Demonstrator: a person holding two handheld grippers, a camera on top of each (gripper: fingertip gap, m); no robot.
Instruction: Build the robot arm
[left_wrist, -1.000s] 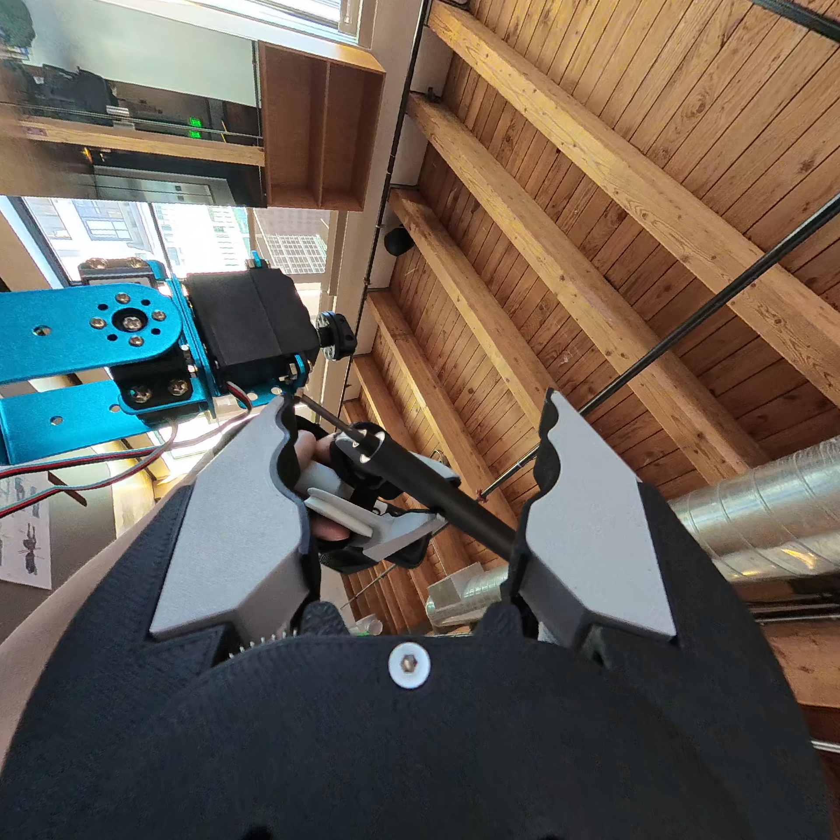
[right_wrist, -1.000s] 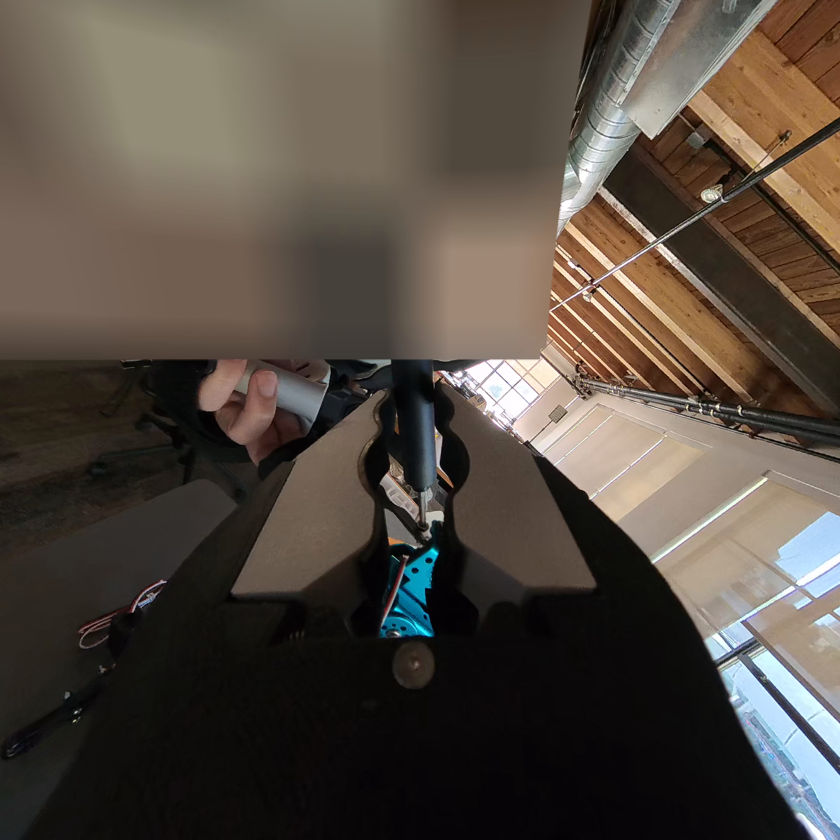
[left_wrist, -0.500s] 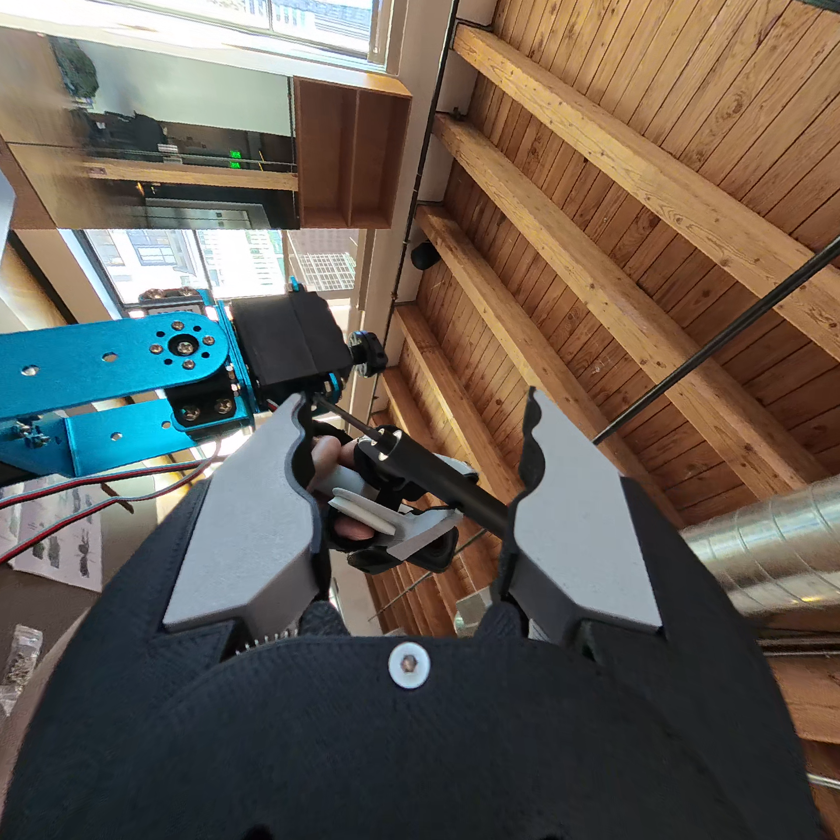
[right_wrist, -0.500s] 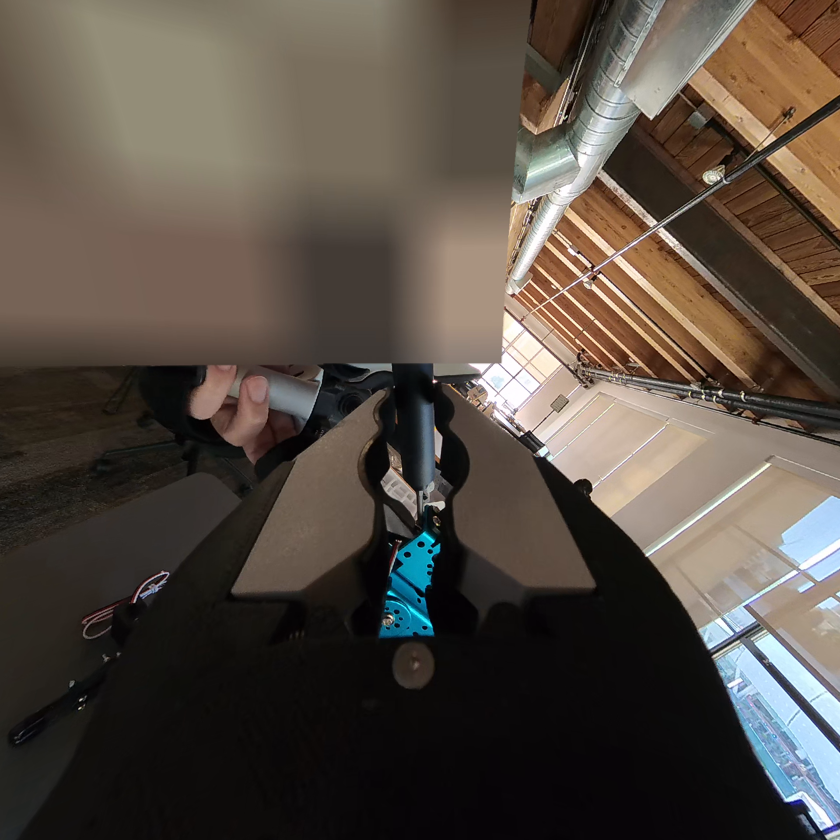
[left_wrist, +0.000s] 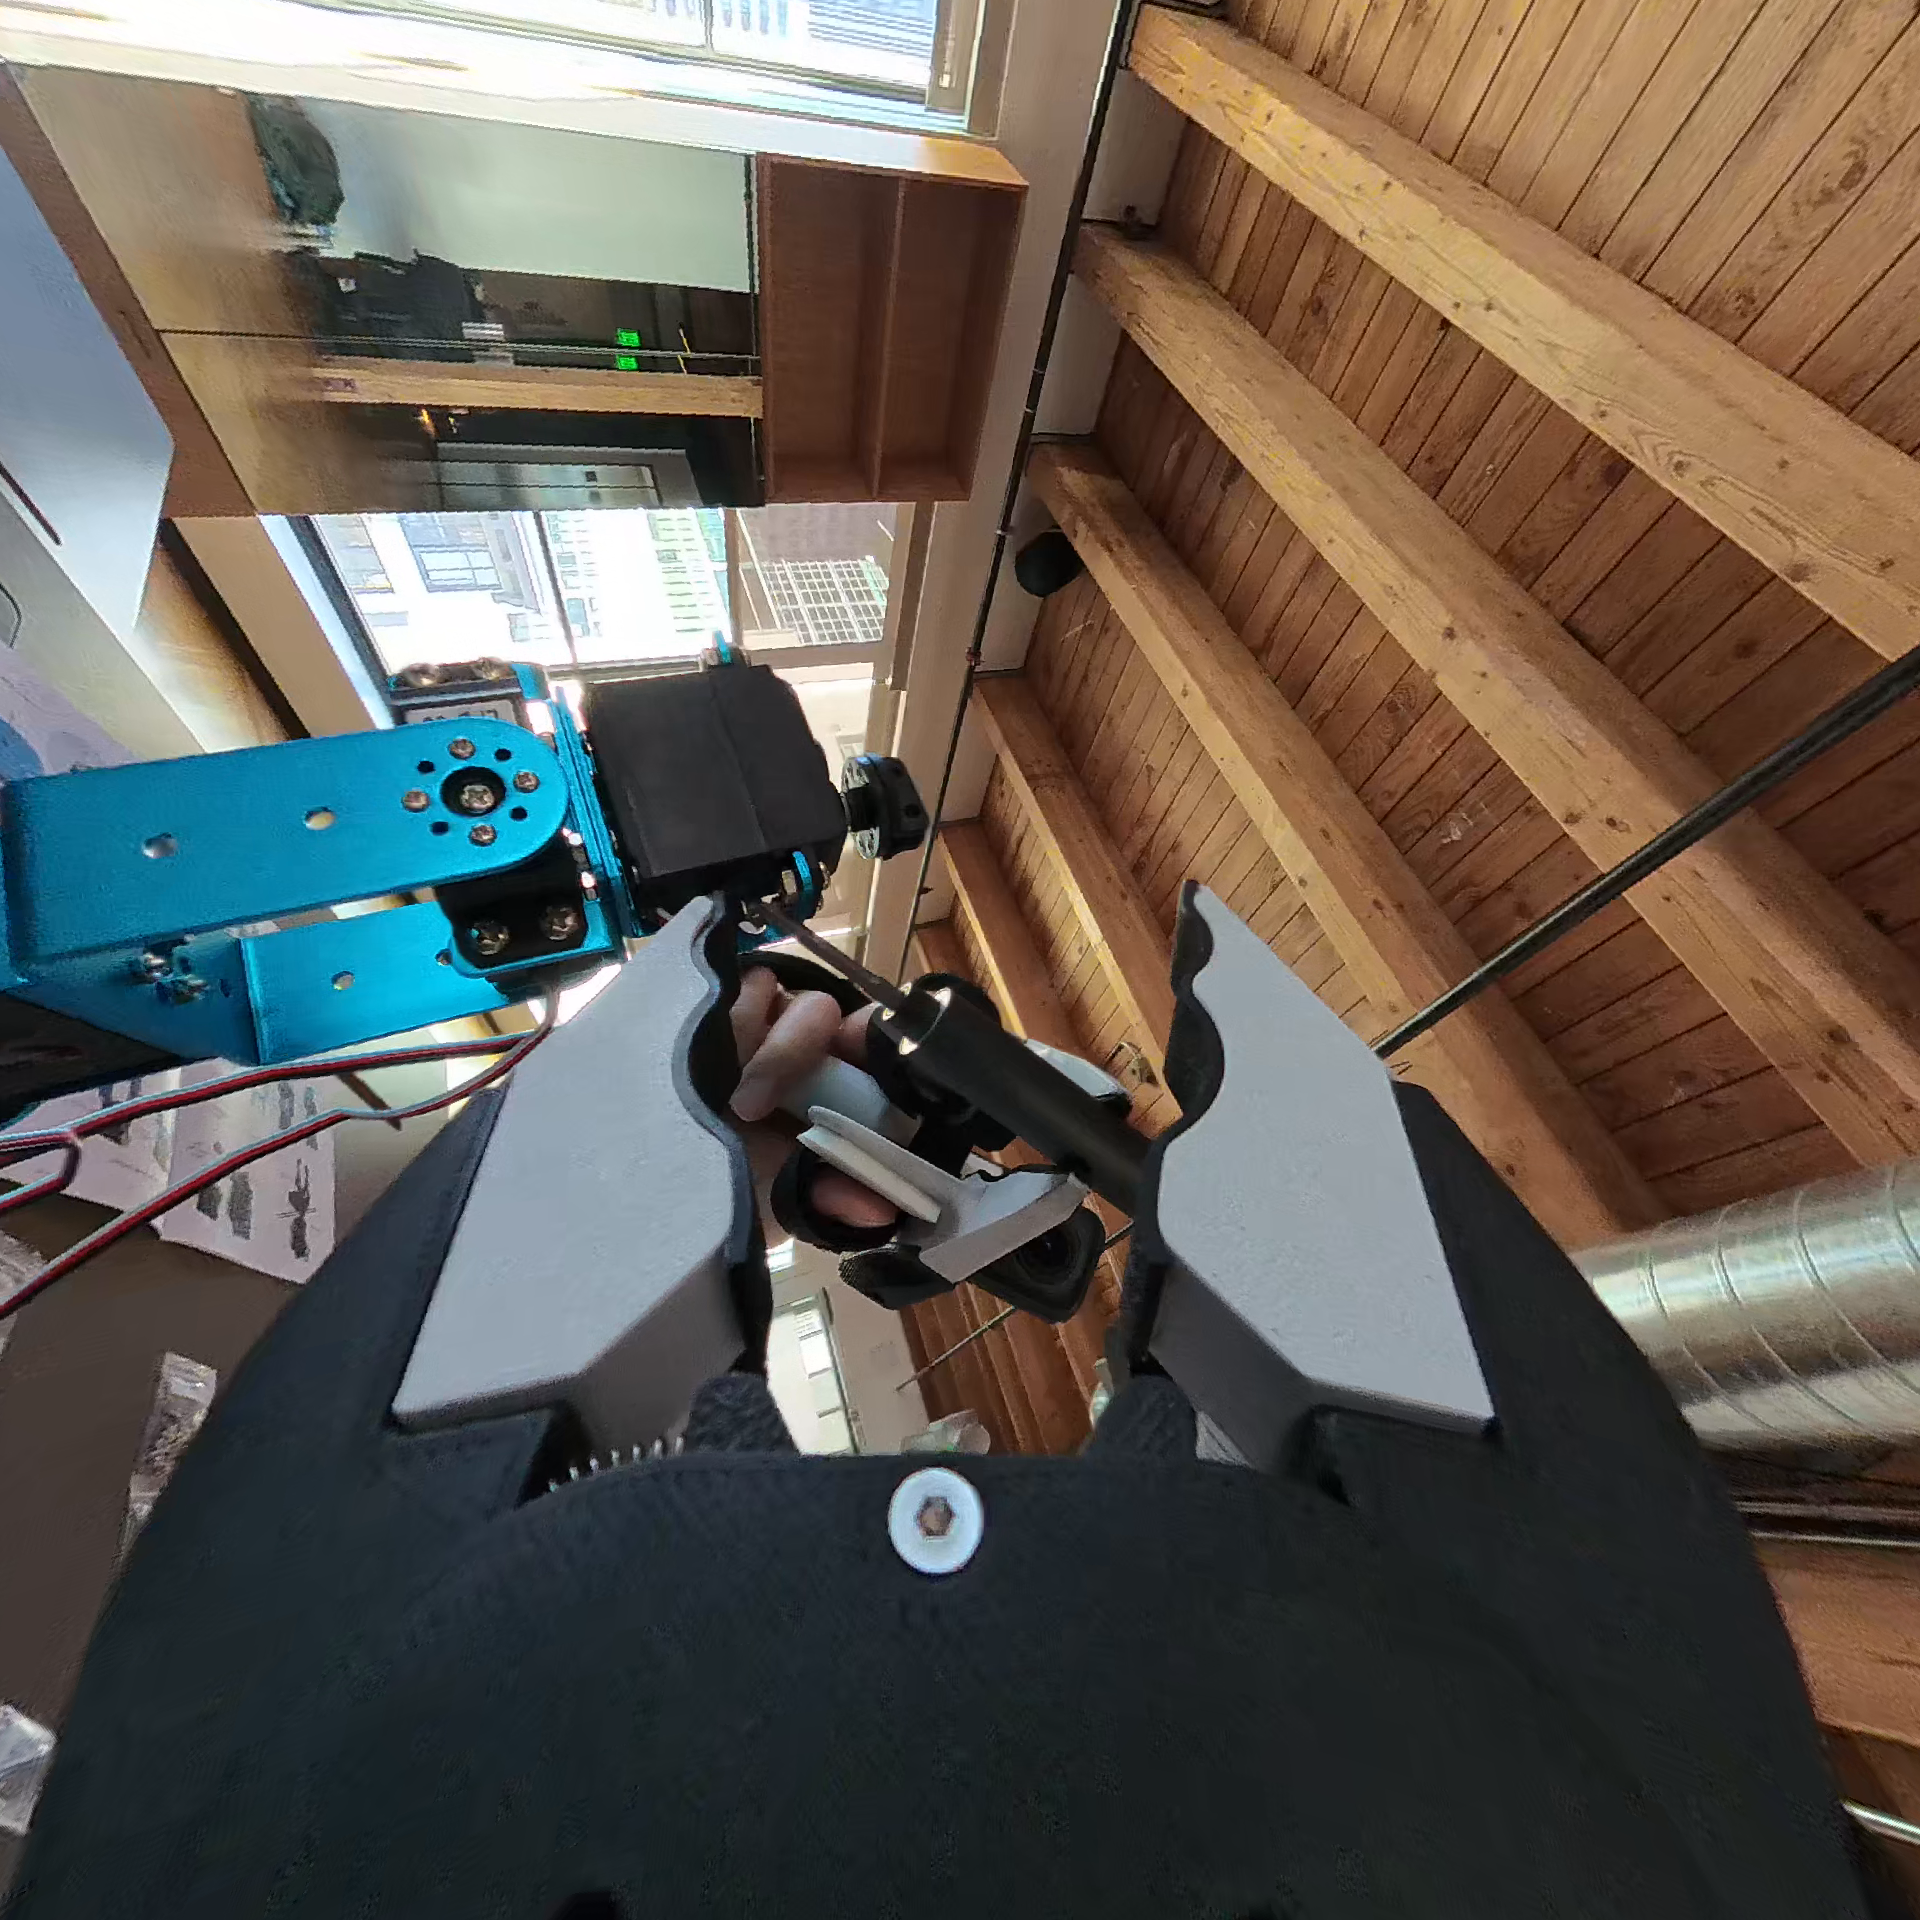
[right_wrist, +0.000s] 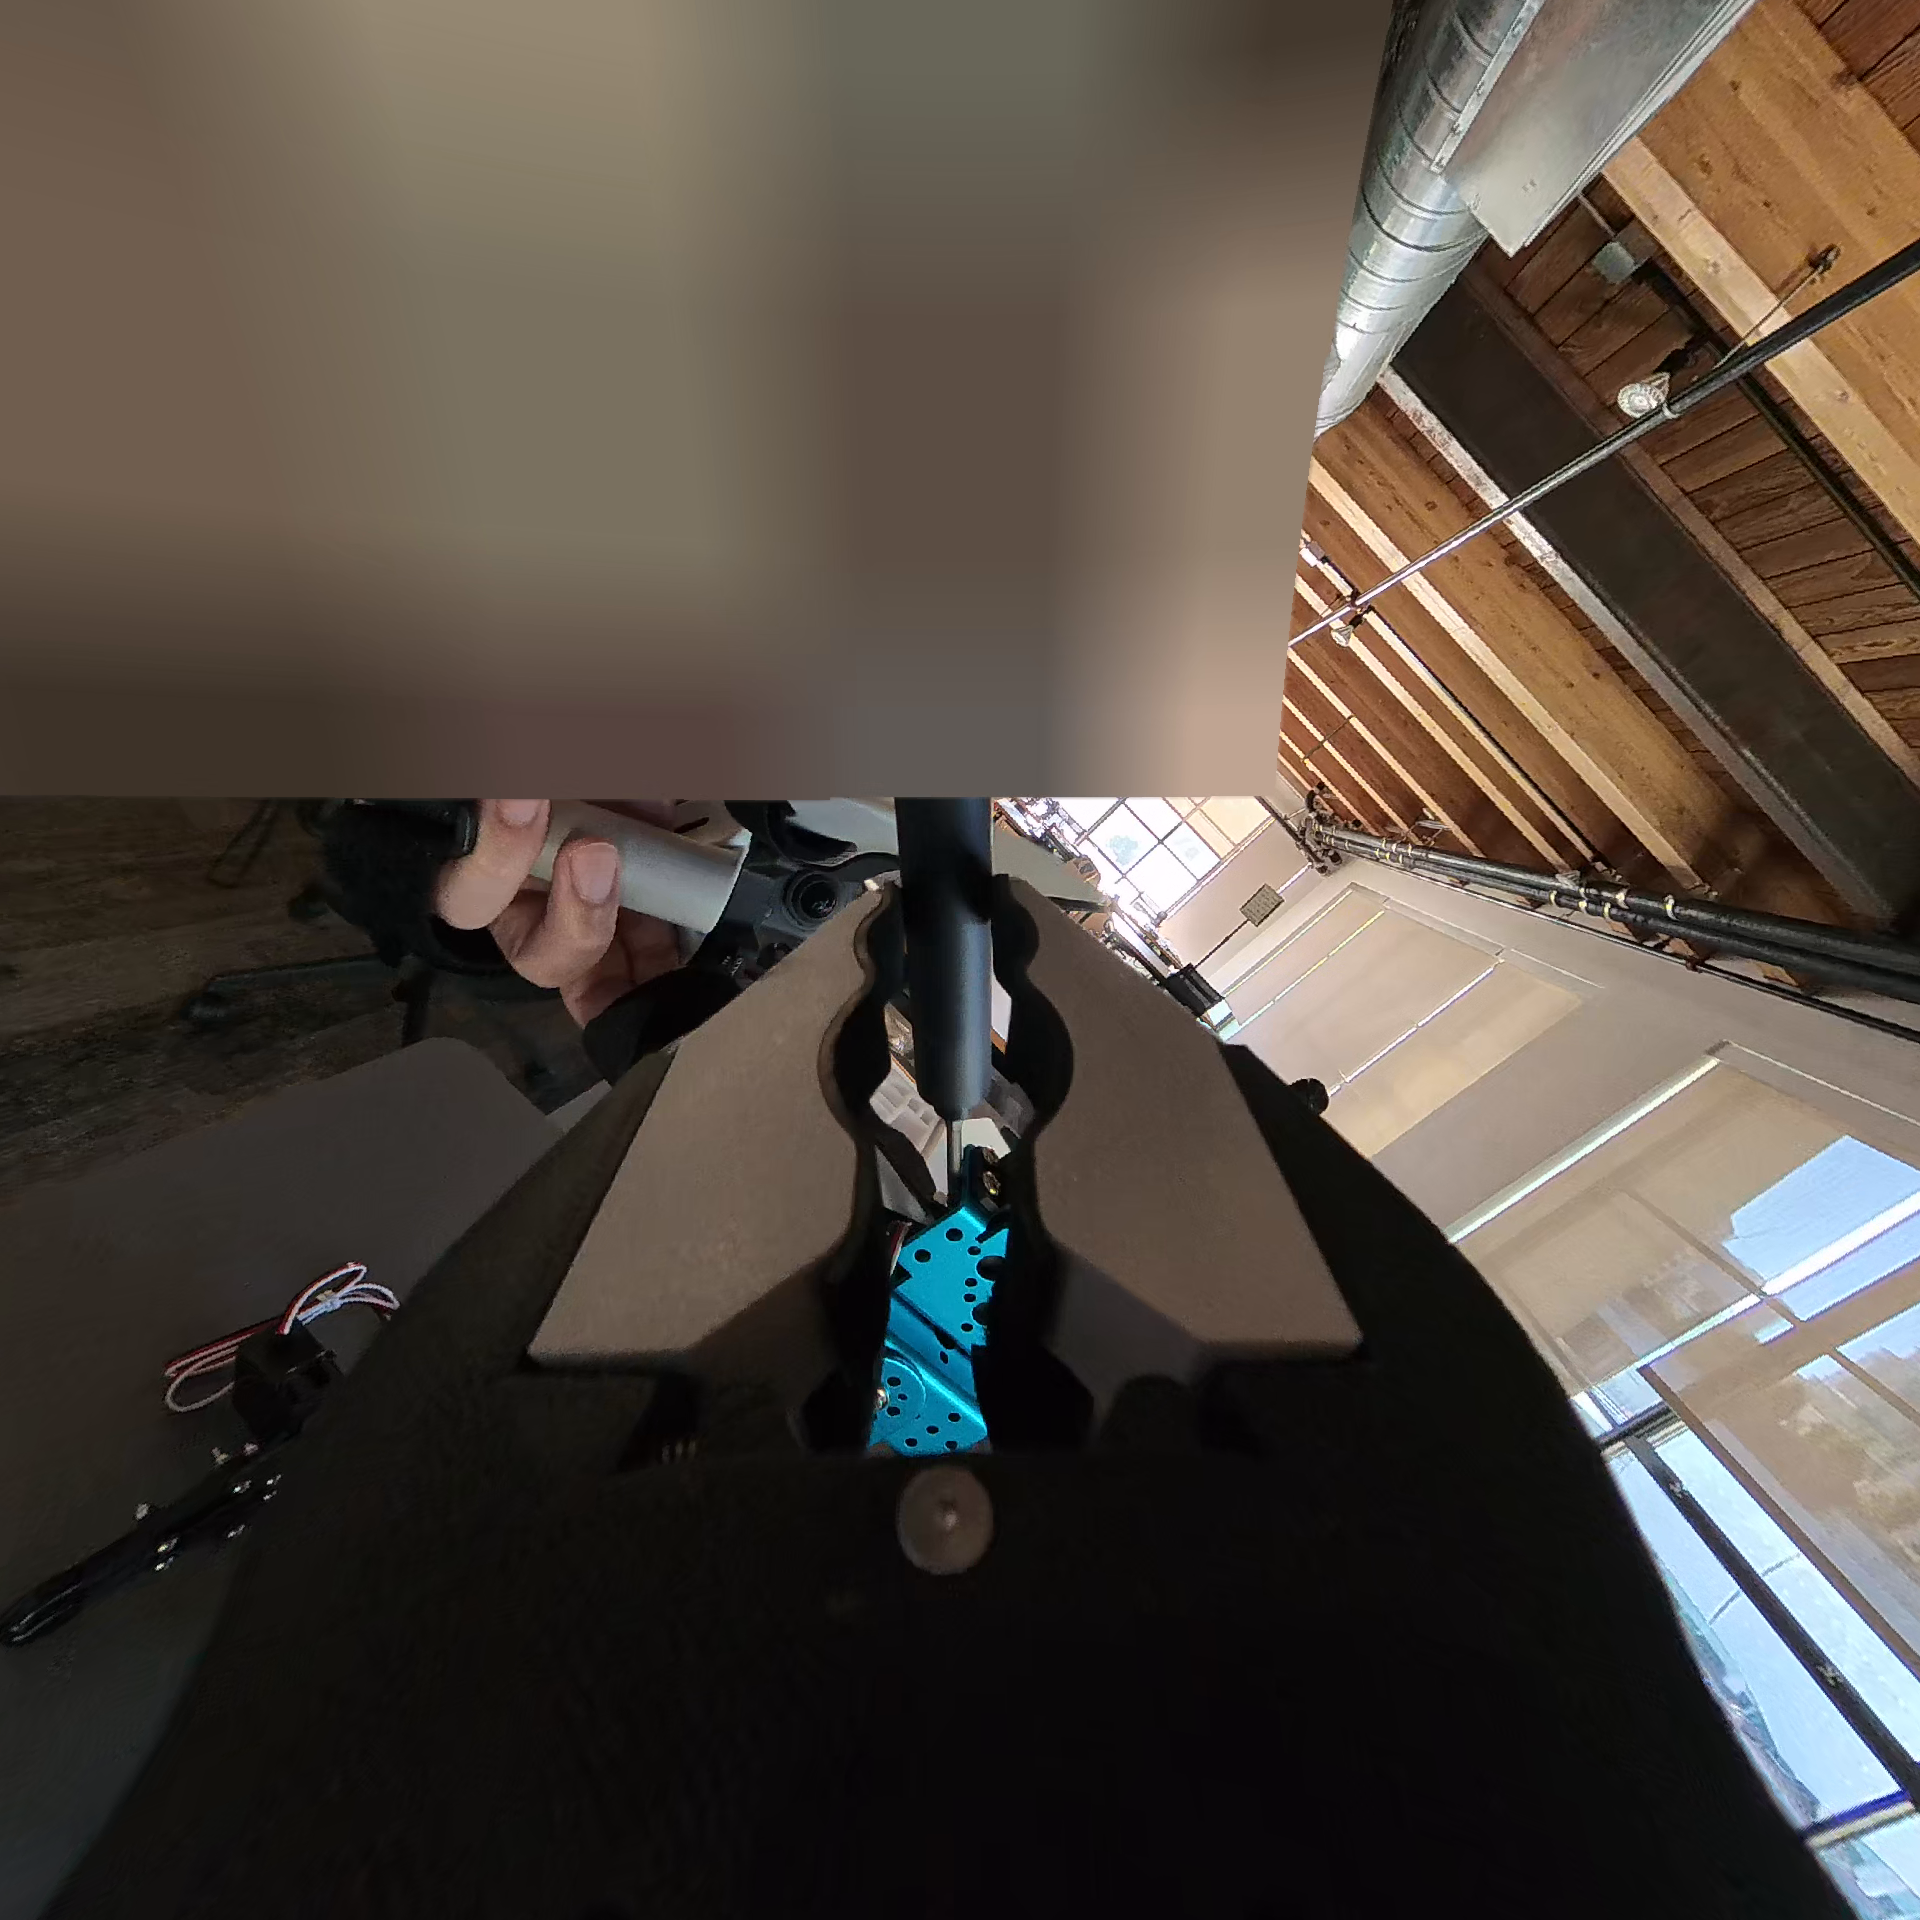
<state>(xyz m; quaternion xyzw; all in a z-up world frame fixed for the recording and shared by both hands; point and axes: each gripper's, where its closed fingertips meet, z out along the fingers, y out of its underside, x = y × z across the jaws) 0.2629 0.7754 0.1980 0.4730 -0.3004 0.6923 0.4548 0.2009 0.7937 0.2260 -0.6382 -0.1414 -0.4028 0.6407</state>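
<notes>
The right gripper (right_wrist: 945, 997) fingers squeeze a black screwdriver (right_wrist: 943, 997); the left gripper (left_wrist: 951, 1039) fingers stand apart. Its thin tip could slip off the blue servo bracket (left_wrist: 260, 862).

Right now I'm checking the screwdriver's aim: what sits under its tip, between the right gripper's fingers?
Under the black screwdriver tip lies a blue perforated metal bracket with a brass screw. The right gripper fingers cover the bracket's sides.

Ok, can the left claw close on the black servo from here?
Probably not: the left claw is open, but the black servo sits left of its gap, and the screwdriver in the right claw crosses that gap.
</notes>
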